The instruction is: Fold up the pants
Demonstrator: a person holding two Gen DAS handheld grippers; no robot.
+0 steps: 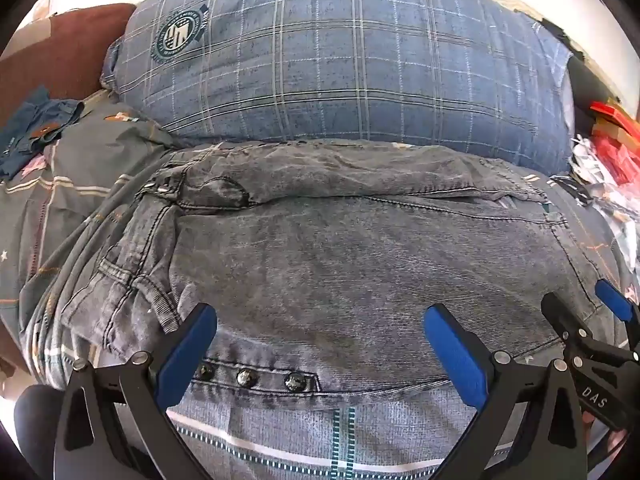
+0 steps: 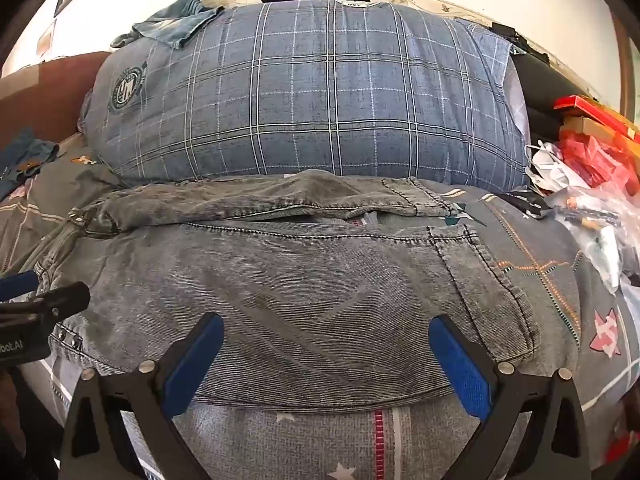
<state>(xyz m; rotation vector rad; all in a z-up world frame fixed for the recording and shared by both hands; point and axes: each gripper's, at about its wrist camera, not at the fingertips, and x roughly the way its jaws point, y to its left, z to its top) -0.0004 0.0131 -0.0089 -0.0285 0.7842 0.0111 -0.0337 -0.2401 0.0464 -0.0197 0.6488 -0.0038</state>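
Grey washed jeans point(image 1: 340, 264) lie flat across the bed, waist to the left and leg hems point(image 2: 496, 296) to the right. One leg lies along the far side against the pillow, the other nearer me. My left gripper point(image 1: 320, 318) hovers open over the near edge by the studded pocket point(image 1: 248, 377), with nothing between its blue pads point(image 1: 192, 344). The right gripper point(image 2: 326, 330) is open too, above the near leg point(image 2: 320, 300) toward the hem end. Each gripper shows in the other's view: right gripper point(image 1: 582, 300), left gripper point(image 2: 40, 288).
A large blue plaid pillow point(image 1: 340, 60) fills the back of the bed, with a light denim garment point(image 2: 180, 24) on top. A brown headboard point(image 1: 56, 52) and a blue garment point(image 1: 36, 128) are at left. Red bags point(image 2: 596, 156) and plastic wrap point(image 2: 600, 220) crowd the right.
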